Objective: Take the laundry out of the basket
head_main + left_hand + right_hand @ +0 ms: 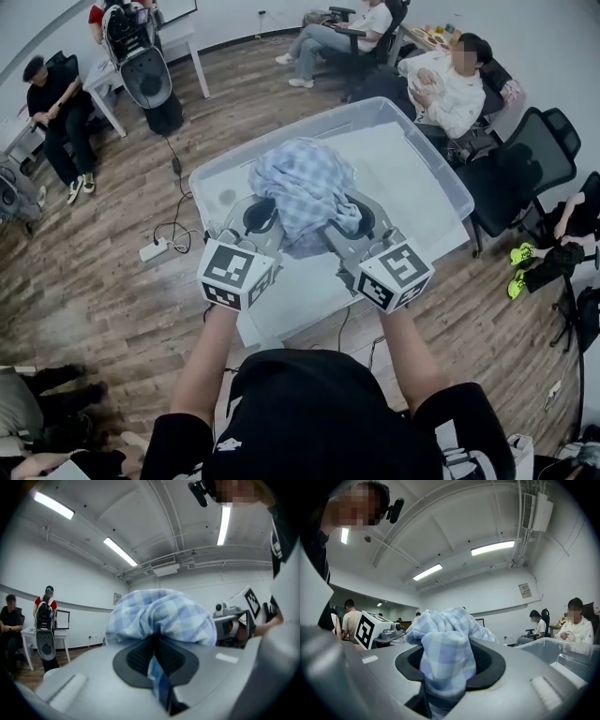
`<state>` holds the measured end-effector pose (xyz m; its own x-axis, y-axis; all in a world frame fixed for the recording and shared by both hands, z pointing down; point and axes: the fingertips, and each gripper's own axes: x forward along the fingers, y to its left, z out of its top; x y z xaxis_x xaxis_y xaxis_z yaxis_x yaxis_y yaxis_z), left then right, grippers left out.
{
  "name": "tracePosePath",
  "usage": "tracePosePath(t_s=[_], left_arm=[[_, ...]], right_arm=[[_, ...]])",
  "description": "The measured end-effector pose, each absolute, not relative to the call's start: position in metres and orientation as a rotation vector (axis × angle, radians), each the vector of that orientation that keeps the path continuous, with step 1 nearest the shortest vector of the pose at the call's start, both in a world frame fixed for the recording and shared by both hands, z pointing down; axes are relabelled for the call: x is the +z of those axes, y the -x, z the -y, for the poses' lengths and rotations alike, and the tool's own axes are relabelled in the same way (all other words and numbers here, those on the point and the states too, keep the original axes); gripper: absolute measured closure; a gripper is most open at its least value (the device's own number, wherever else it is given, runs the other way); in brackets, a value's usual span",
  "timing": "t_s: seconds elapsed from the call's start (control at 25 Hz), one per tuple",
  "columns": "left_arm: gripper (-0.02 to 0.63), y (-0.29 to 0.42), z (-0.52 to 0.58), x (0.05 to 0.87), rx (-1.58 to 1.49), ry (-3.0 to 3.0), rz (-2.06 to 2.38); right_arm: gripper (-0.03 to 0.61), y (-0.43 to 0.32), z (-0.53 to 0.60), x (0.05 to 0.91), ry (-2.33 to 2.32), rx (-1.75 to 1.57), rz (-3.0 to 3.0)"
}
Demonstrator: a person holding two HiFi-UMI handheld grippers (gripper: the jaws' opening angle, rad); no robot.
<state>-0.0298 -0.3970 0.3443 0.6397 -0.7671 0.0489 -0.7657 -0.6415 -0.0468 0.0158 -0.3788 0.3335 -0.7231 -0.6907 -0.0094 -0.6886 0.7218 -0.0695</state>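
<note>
Jaws of the left gripper [154, 649] are clamped together on a fold of the checked garment [305, 183], with a blue-white strip running down between the dark pads. Right gripper [448, 663] likewise grips a thick wad of the same cloth, jaws partly closed around it. Garment is bunched in a loose heap across both gripper noses, held up over the near-left part of the clear basket [448, 192]. The rest of the basket interior shows pale and bare; in the right gripper view its rim sits lower, off to the right. Grippers are side by side, close together, both pointing level away from the person. Marker cubes sit on their backs, left cube [234, 274] and right cube [396, 275], with bare forearms behind them.

Basket stands on a wood-plank floor [84, 300]. Power strip [153, 249] with a cable lies on the floor to the basket's left. White table [103, 80] at upper left, a seated person in black [56, 108] beside it. Person in a white top [450, 89] sits on an office chair just behind the basket's far-right corner.
</note>
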Motion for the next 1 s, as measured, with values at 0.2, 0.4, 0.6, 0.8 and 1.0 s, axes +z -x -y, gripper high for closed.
tracePosePath(t_s=[0.2,0.4,0.6,0.8,1.0], left_arm=[[0.606,0.019,0.387,0.343,-0.087,2.828,-1.326],[0.606,0.013,0.380,0.341,-0.077,2.826,-1.344],[0.606,0.007,0.371,0.339,-0.069,2.816,-1.365],[0.606,-0.001,0.361,0.341,-0.076,2.802,-1.395],[0.606,-0.007,0.351,0.345,-0.083,2.788,-1.424]], right_arm=[[0.399,-0.024,0.369,0.332,1.125,-0.090,-2.883],[0.399,-0.029,0.363,0.330,1.090,-0.092,-2.891],[0.398,-0.034,0.354,0.329,1.066,-0.090,-2.894],[0.397,-0.041,0.344,0.331,1.033,-0.099,-2.899],[0.397,-0.048,0.335,0.334,1.008,-0.092,-2.907]])
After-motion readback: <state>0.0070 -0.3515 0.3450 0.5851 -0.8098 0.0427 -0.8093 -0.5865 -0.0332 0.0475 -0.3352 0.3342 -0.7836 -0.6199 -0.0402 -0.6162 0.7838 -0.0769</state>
